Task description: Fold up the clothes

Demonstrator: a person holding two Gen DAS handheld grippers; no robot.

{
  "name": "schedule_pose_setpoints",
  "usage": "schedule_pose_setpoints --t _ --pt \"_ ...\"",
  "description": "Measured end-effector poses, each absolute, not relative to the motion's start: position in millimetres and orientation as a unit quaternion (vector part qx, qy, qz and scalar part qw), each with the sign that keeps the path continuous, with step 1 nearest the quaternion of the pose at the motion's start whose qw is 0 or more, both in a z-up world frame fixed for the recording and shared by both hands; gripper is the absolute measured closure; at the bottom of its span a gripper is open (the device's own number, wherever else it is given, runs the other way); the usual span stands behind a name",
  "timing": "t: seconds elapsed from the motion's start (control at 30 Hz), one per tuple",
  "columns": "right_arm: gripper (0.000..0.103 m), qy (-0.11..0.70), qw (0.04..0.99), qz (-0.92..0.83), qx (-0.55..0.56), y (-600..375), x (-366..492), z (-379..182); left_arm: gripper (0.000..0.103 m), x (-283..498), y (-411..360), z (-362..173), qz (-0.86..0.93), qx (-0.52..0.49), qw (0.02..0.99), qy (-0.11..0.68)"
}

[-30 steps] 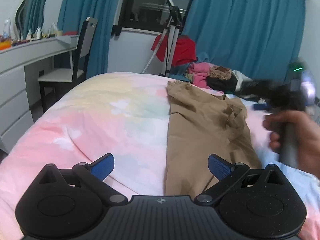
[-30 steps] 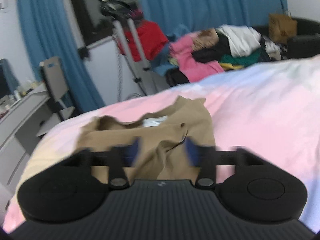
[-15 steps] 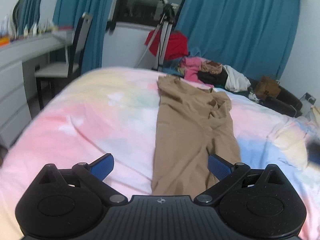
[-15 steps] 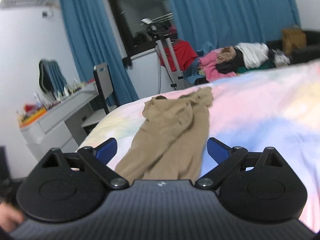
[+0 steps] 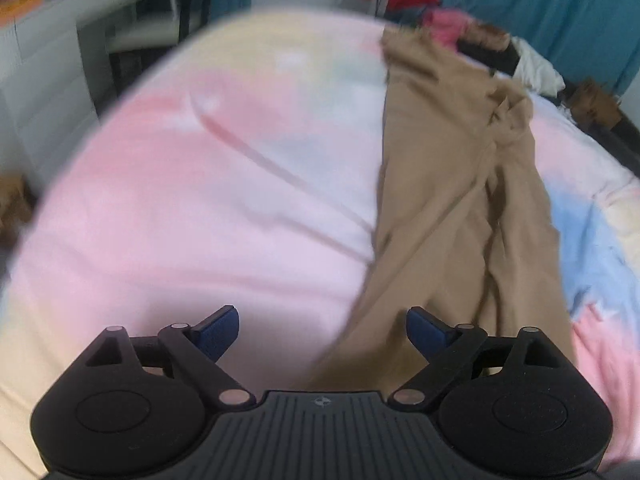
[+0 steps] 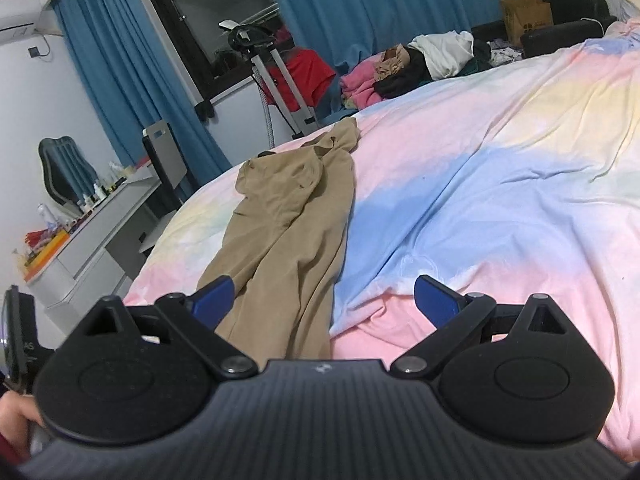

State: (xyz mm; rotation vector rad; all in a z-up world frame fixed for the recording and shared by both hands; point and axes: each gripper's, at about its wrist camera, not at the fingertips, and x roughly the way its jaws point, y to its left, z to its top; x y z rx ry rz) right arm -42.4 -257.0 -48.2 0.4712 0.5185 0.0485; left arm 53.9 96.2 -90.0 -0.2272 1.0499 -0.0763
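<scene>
Tan trousers [image 5: 452,184] lie lengthwise on the pastel bedspread [image 5: 224,208], waist end far, leg ends near. My left gripper [image 5: 322,332] tilts down over the near leg end; its jaws stand wide and are closing, with the trouser hem below and between them, pads not pressing on it. In the right wrist view the same trousers [image 6: 288,216] run from centre to lower left. My right gripper [image 6: 324,300] hovers open above the near leg ends, its left finger over the cloth. The left gripper's body and a hand show at the far left edge.
A heap of clothes [image 6: 420,64] lies beyond the bed's far edge by the blue curtains [image 6: 380,4]. A white desk [image 6: 92,232] with bottles and a chair [image 6: 164,160] stand left of the bed. A paper bag [image 6: 526,14] sits at the back right.
My left gripper tipped downward toward the near trouser end and its jaws narrowed a little. My right gripper swung back from the waist to the leg ends and opened wide.
</scene>
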Motion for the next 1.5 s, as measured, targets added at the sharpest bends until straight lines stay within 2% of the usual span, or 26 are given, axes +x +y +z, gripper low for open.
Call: schedule_pose_setpoints --t 0.1,0.2,0.3,0.4,0.47,0.5,0.57,0.63,0.77,0.87,0.97,1.1,1.13,1.17,1.23,1.37,1.5 --pt "0.005 0.257 0.933 0.029 0.249 -264.5 -42.2 -51.6 0.017 55.7 110.8 -96.5 -0.047 -0.168 0.825 0.538" --pt "0.005 0.262 0.926 0.035 0.27 -269.5 -40.0 -55.9 0.018 50.7 113.9 -91.2 -0.046 -0.152 0.822 0.546" --pt "0.005 0.269 0.918 0.04 0.288 -272.8 -37.4 -59.8 0.025 45.5 110.3 -87.5 -0.045 -0.128 0.814 0.565" --pt "0.005 0.275 0.912 0.041 0.302 -275.9 -36.1 -63.4 0.034 34.8 103.4 -86.4 -0.044 -0.101 0.805 0.583" --pt "0.005 0.278 0.909 0.04 0.308 -277.3 -36.1 -64.8 0.051 23.9 97.2 -86.2 -0.04 -0.081 0.803 0.59" --pt "0.005 0.28 0.907 0.04 0.312 -277.7 -35.8 -65.5 0.055 17.3 93.3 -83.7 -0.04 -0.065 0.808 0.584" --pt "0.005 0.284 0.906 0.039 0.312 -277.2 -35.1 -66.6 0.077 5.2 86.0 -75.6 -0.044 -0.037 0.827 0.559" --pt "0.005 0.288 0.905 0.039 0.31 -276.3 -34.5 -67.8 0.089 -6.5 78.5 -65.8 -0.049 -0.01 0.847 0.529" --pt "0.005 0.296 0.906 0.031 0.302 -274.3 -34.5 -69.9 0.094 -40.5 48.4 -42.0 -0.089 0.069 0.887 0.448" --pt "0.005 0.305 0.902 0.036 0.302 -272.5 -31.6 -72.5 0.097 -61.7 24.6 -30.7 -0.147 0.096 0.888 0.424" --pt "0.005 0.312 0.904 0.037 0.292 -268.5 -30.1 -73.4 0.094 -73.2 5.9 -26.1 -0.182 0.104 0.881 0.424" --pt "0.005 0.313 0.904 0.038 0.288 -268.4 -32.6 -73.6 0.088 -55.2 24.3 -30.7 -0.17 0.076 0.878 0.442" --pt "0.005 0.313 0.903 0.037 0.291 -268.7 -32.8 -73.9 0.083 -48.6 31.2 -32.1 -0.161 0.069 0.878 0.446" --pt "0.005 0.314 0.902 0.036 0.293 -269.2 -32.8 -74.0 0.064 -40.7 39.0 -34.7 -0.15 0.063 0.875 0.455" --pt "0.005 0.314 0.901 0.036 0.296 -269.9 -32.9 -74.4 0.044 -23.5 55.7 -40.8 -0.13 0.045 0.87 0.474" --pt "0.005 0.315 0.9 0.039 0.298 -269.8 -32.3 -75.4 0.026 12.6 95.1 -50.9 -0.094 -0.025 0.844 0.527" --pt "0.005 0.324 0.895 0.038 0.303 -270.4 -28.7 -79.0 0.026 32.3 120.9 -66.5 -0.078 -0.073 0.81 0.577"
